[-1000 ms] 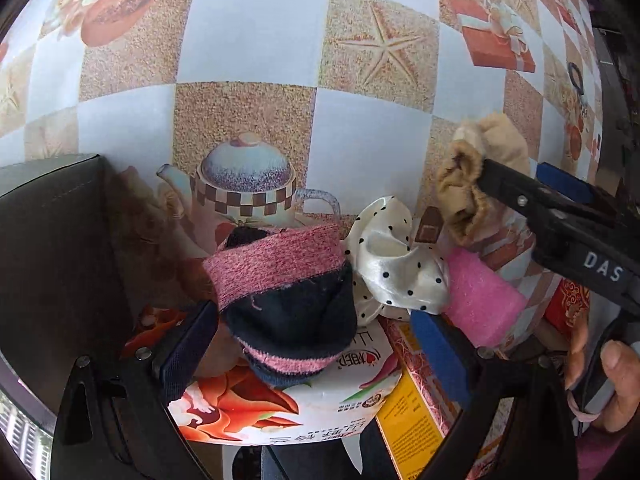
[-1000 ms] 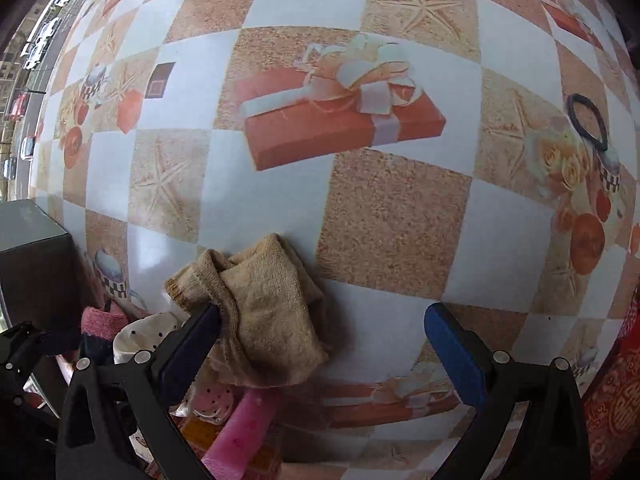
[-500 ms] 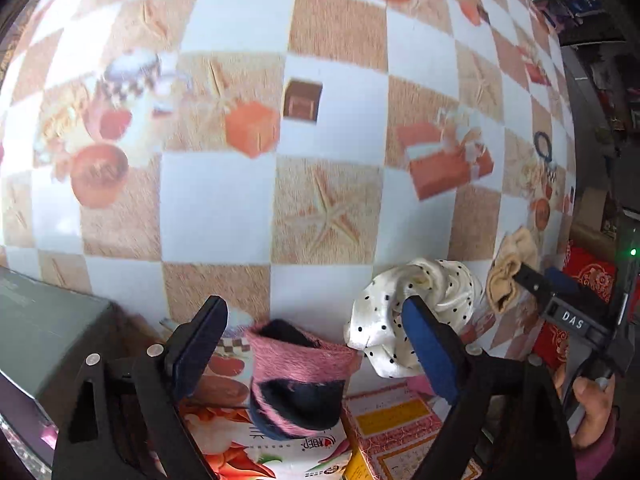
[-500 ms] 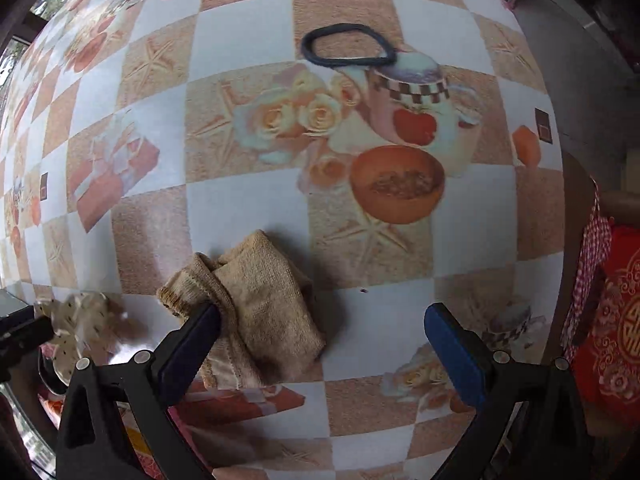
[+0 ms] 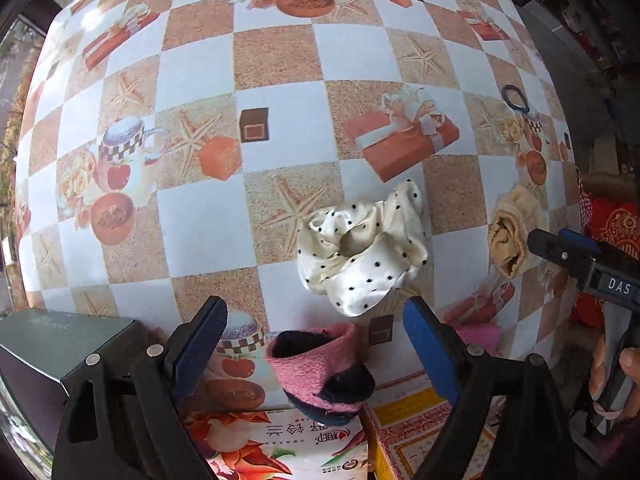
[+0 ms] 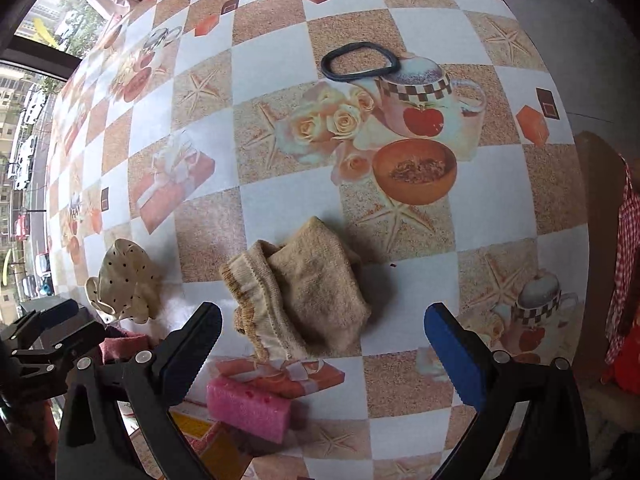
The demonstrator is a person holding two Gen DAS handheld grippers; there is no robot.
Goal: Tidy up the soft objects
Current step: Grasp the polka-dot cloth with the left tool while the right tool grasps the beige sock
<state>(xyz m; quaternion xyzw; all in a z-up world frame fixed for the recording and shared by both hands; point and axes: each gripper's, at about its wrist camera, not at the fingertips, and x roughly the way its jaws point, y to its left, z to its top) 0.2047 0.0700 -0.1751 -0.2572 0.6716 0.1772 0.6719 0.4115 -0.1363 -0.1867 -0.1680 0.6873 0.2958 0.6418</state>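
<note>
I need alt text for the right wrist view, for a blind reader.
An open right claw hovers over a folded beige sock on a checkered tablecloth. A pink sponge lies nearer, a polka-dot scrunchie at left.

Left wrist view: looks steeply down along its fingers (image 5: 202, 344) onto the bench (image 5: 200, 76), close above a pink sock (image 5: 320, 364). Right wrist view: looks down likewise from further right, near a tan cloth (image 6: 308, 284). Shared: the dotted scrunchie (image 5: 360, 248) (image 6: 124, 280), the tan cloth (image 5: 514, 236) and the black ring (image 5: 516, 98) (image 6: 360, 61).
</note>
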